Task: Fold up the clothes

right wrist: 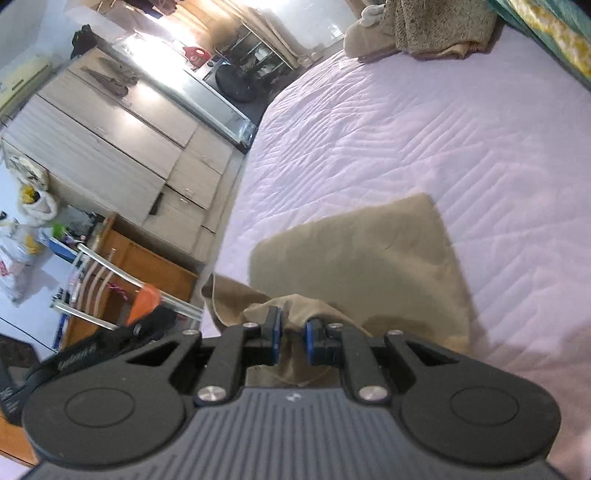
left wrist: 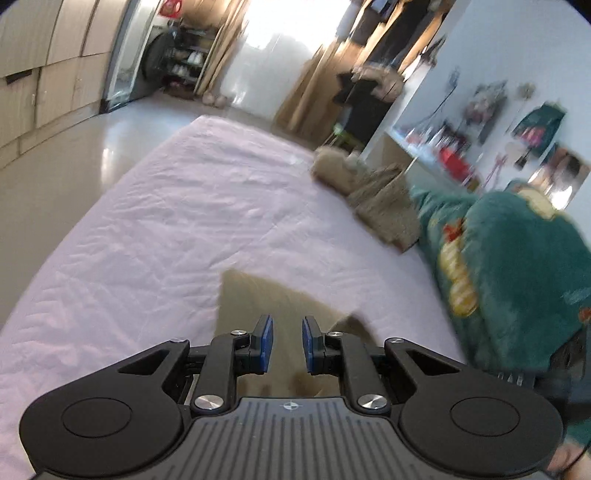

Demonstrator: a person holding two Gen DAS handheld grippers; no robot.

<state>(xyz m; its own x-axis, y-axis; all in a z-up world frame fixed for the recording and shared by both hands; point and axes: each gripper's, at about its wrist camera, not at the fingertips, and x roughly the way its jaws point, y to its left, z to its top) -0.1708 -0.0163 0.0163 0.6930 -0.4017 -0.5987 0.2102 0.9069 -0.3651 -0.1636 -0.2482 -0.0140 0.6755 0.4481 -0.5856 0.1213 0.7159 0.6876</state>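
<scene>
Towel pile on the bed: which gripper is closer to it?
Left, probably. The towel pile lies just ahead-right of the left gripper; from the right gripper it lies far across the bed.

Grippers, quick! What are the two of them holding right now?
Left gripper: nearly shut, tan cloth between the pads; a grip cannot be told for sure.
Right gripper: shut on the tan cloth.

Pale wardrobe doors [right wrist: 110, 122], glossy floor [left wrist: 74, 155], bright window [left wrist: 291, 22] beyond.
</scene>
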